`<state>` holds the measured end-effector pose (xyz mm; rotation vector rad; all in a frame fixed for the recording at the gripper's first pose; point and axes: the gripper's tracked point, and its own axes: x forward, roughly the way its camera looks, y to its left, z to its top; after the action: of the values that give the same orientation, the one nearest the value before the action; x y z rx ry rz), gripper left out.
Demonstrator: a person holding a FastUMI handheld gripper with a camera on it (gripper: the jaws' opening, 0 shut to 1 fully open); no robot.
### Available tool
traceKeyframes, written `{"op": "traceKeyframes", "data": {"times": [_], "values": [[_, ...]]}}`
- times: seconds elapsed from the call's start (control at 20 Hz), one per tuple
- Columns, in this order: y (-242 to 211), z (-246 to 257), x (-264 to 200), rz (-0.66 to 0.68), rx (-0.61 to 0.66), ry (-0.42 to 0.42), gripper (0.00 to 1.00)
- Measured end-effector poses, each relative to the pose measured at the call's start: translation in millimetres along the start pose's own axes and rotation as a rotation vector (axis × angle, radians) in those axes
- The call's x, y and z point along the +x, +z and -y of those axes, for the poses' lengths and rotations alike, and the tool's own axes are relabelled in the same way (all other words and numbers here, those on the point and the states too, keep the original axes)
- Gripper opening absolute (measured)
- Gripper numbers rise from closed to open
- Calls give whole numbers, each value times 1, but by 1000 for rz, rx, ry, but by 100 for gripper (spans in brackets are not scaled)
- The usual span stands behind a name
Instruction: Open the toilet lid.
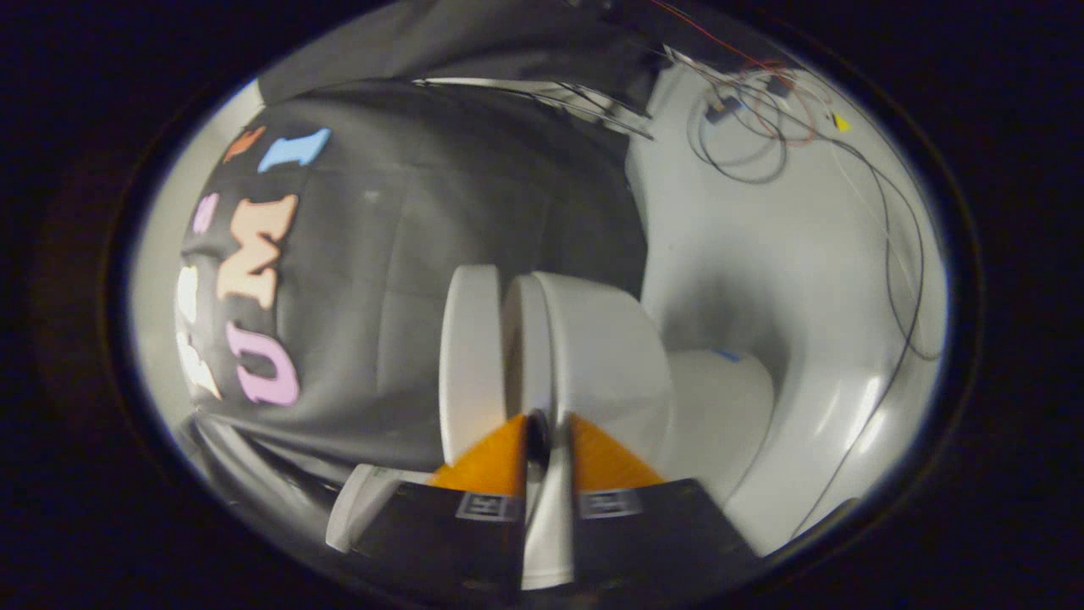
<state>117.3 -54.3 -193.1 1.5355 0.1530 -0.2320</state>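
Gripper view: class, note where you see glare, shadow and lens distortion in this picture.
Gripper view: glare streaks the glossy white surface right of the toilet lid; shadow darkens the white wall behind the toilet; fisheye bends edges and cables; the gripper fingers nearly closed on a thin white edge.

toilet lid [471, 356], centre frame: looking like hard plastic, smooth, semi-gloss. seat [529, 339] beside it showing the same finish. toilet body [720, 407], lower right: glossy ceramic look, catching highlights. booth wall [406, 254], left: matt black cloth, creasing. wires [745, 127], upper right: thin, plastic-sheathed. tongs [546, 440], bottom centre, pinching a smooth white edge; which part, can't tell.
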Motion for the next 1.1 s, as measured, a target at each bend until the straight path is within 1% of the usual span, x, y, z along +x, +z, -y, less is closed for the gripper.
{"op": "traceKeyframes", "data": {"times": [0.05, 0.1, 0.15, 0.25, 0.3, 0.35, 0.45, 0.6, 0.65, 0.85, 1.1], "values": [[3, 0, 4, 8, 59, 12, 1], [6, -3, 2, 20, 99, 0, 1], [5, -7, -1, 32, 92, 9, 1], [-11, -10, -3, 8, -1, -3, 1], [-17, -17, -5, 1, -55, 6, 0], [-17, -16, -4, 17, -100, -6, 1], [-10, -15, -4, 8, -138, -55, 1], [-11, -14, -9, 12, -300, -174, 0], [-11, -19, -11, 13, -311, -195, 1], [-13, -64, -19, 45, -331, -155, 1], [-27, -105, -35, 65, -470, -161, 1]]}}
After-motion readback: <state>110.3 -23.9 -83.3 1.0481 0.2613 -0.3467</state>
